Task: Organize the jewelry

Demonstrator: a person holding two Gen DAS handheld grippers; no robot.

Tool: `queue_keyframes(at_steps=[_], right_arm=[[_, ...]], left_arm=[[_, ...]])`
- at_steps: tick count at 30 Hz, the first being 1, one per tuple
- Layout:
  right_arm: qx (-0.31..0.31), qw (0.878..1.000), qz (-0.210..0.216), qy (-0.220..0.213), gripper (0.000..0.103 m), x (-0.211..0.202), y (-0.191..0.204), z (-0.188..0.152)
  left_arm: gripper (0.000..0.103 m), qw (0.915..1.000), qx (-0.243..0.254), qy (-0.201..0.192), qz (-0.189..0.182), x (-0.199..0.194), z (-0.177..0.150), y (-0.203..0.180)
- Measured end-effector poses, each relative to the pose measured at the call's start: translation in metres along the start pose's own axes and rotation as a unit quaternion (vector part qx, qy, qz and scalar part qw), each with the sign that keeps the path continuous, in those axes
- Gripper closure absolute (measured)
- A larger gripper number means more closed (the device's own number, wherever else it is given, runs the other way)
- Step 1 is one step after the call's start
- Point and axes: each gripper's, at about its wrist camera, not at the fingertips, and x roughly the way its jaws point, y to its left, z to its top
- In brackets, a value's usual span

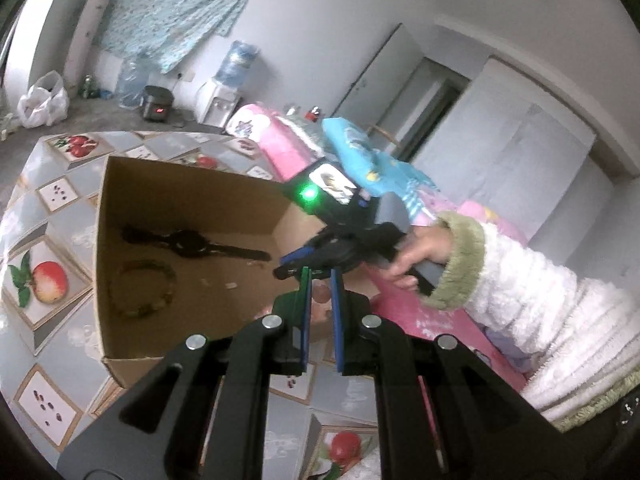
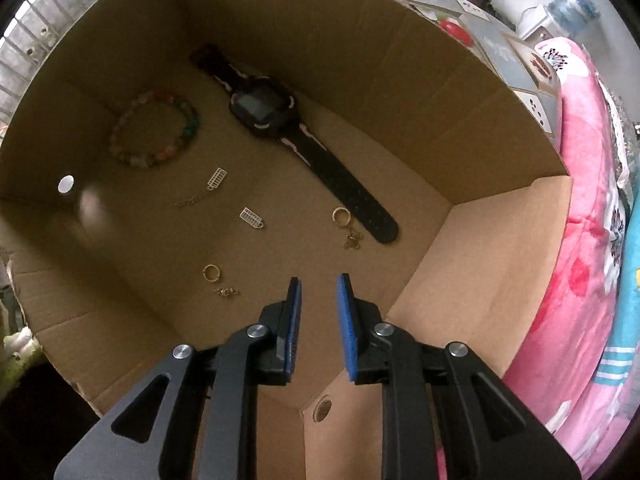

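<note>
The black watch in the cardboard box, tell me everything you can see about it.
The black watch has a squarish dark screen, blank, and a perforated, rubbery-looking strap with pinkish marks near the case. It lies flat, unbuckled and stretched diagonally across the cardboard box floor, beside a beaded bracelet. Neither gripper touches it.

My right hand-held gripper [image 2: 318,286] sits inside the open-topped cardboard box [image 2: 400,92], whose tall walls close it in on all sides. The floor just ahead of its parted fingers is bare. Further on lie two gold rings [image 2: 211,272], small charms [image 2: 252,217], the black watch [image 2: 280,120] and a bead bracelet [image 2: 156,134].
</note>
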Motion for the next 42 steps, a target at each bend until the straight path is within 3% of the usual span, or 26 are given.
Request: queue_keyframes(at_steps=[3, 8, 10, 12, 16, 22, 23, 24, 25, 27, 32, 37, 39, 42], right_arm=[[0.011, 1.000, 0.012, -0.025, 0.083, -0.011, -0.004, -0.007], [0.052, 0.989, 0.031, -0.135, 0.083, -0.064, -0.020, -0.036], [0.075, 0.977, 0.032, -0.199, 0.081, -0.093, -0.029, -0.058], [0.097, 0.963, 0.031, -0.249, 0.068, -0.113, -0.036, -0.078], [0.143, 0.936, 0.012, -0.321, 0.066, -0.137, -0.052, -0.119], [0.201, 0.916, 0.031, -0.345, 0.066, -0.130, -0.081, -0.155], [0.205, 0.915, 0.032, -0.345, 0.066, -0.127, -0.085, -0.158], [0.211, 0.915, 0.032, -0.343, 0.066, -0.123, -0.089, -0.161], [0.218, 0.914, 0.034, -0.339, 0.066, -0.118, -0.093, -0.164], [0.231, 0.913, 0.042, -0.334, 0.066, -0.109, -0.100, -0.169], [0.256, 0.907, 0.076, -0.326, 0.066, -0.088, -0.108, -0.179], [0.260, 0.898, 0.118, -0.334, 0.066, -0.082, -0.091, -0.183], [0.254, 0.894, 0.133, -0.344, 0.063, -0.084, -0.082, -0.185], [0.262, 0.887, 0.144, -0.351, 0.054, -0.084, -0.066, -0.190]], left_arm=[[0.095, 0.9999, -0.005, 0.006, 0.007, 0.000, 0.005, 0.005], [0.095, 0.9998, -0.012, 0.013, 0.014, 0.012, 0.019, 0.016], [0.095, 0.9996, -0.015, 0.018, 0.013, 0.017, 0.023, 0.015], [0.095, 0.9991, -0.023, 0.032, 0.014, 0.031, 0.028, 0.016], [0.095, 0.9949, -0.061, 0.080, 0.004, 0.080, 0.037, 0.025], [0.094, 0.9825, -0.121, 0.139, -0.027, 0.150, 0.044, 0.037], [0.091, 0.9783, -0.137, 0.154, -0.022, 0.164, 0.041, 0.042], [0.078, 0.9747, -0.147, 0.167, -0.016, 0.173, 0.039, 0.046], [0.072, 0.9716, -0.155, 0.179, -0.002, 0.181, 0.036, 0.050], [0.071, 0.9695, -0.160, 0.185, 0.016, 0.186, 0.028, 0.053], [0.065, 0.9808, -0.135, 0.137, 0.027, 0.154, 0.029, 0.045], [0.042, 0.9929, -0.076, 0.055, 0.073, 0.089, 0.042, 0.028], [0.035, 0.9922, -0.036, 0.022, 0.117, 0.058, 0.044, 0.018], [0.025, 0.9833, -0.007, -0.020, 0.181, 0.016, 0.040, 0.011]])
